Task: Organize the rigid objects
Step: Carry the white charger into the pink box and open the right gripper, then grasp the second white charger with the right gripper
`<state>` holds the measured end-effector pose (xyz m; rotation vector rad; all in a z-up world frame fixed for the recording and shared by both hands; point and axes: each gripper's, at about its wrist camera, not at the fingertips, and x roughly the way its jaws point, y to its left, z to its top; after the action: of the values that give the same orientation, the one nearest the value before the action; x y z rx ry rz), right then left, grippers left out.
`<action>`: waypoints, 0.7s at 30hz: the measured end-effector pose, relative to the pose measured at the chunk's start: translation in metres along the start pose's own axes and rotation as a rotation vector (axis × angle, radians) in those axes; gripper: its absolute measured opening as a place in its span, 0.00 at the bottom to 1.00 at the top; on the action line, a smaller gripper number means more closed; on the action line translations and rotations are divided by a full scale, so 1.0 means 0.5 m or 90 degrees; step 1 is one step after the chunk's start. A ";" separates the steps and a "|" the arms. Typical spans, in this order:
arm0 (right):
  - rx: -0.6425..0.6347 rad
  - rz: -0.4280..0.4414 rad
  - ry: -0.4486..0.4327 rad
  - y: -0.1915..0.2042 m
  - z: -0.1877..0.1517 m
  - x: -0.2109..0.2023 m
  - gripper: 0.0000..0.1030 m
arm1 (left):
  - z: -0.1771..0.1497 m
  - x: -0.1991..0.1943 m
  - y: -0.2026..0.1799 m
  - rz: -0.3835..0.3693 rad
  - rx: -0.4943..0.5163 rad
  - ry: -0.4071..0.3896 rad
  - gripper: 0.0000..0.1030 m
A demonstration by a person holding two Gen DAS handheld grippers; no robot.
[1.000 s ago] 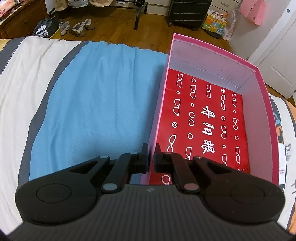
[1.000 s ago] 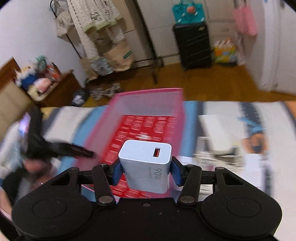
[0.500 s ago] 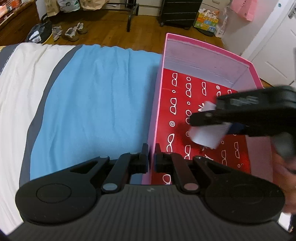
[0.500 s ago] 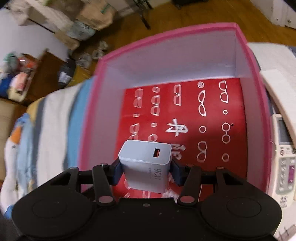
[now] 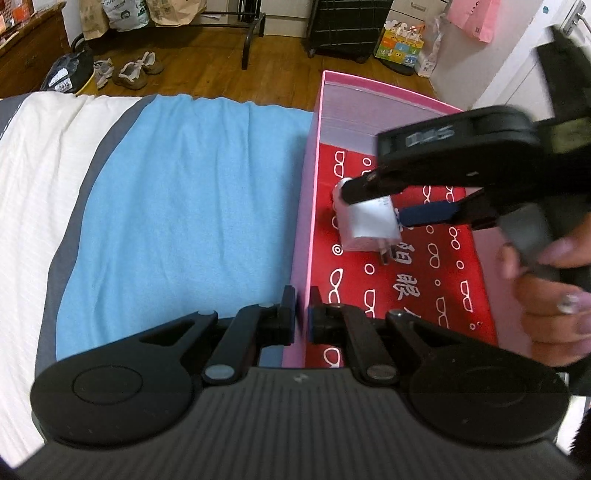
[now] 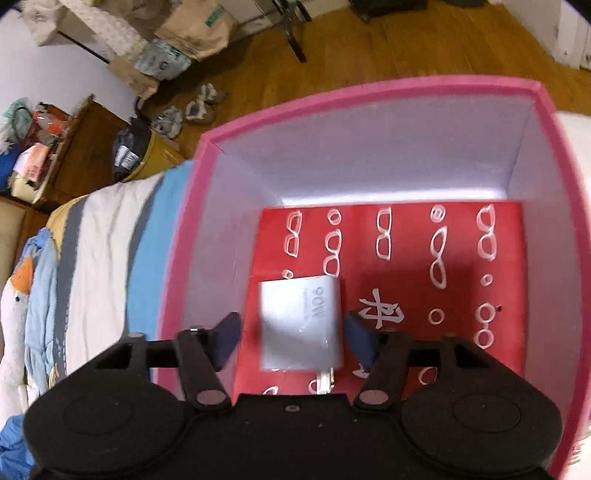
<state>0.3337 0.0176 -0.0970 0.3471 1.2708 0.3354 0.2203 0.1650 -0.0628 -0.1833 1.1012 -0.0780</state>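
A pink box [image 5: 369, 107] with a red floor printed with white glasses stands on the bed. My left gripper [image 5: 302, 314] is shut on its near left wall. A white 90W charger [image 5: 369, 225] is down inside the box, prongs toward me, blurred and tilted. In the right wrist view the charger [image 6: 299, 321] sits over the red floor inside the pink box [image 6: 332, 99]. My right gripper [image 6: 293, 339] is opening; its blue pads stand apart on either side of the charger with gaps showing. From the left wrist view the right gripper [image 5: 375, 206] reaches in from the right.
The bed cover [image 5: 166, 221] is blue with white and grey bands, left of the box. A person's hand [image 5: 546, 288] holds the right gripper's handle. A goose plush [image 6: 14, 295] lies at the bed's left. Shoes [image 5: 129, 70] and a black suitcase [image 5: 351, 26] are on the wooden floor.
The right gripper carried the charger over the box and down into it, then its jaws spread off the charger. The left gripper kept its hold on the box wall.
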 end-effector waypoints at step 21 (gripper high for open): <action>-0.285 -0.015 -0.180 -0.106 -0.273 -0.414 0.72 | 0.004 -0.005 -0.013 0.022 0.003 0.000 0.05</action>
<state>0.1507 -0.1101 0.0238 -0.0051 0.8913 0.5194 0.2209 0.1590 -0.0584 -0.1591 1.1042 -0.0498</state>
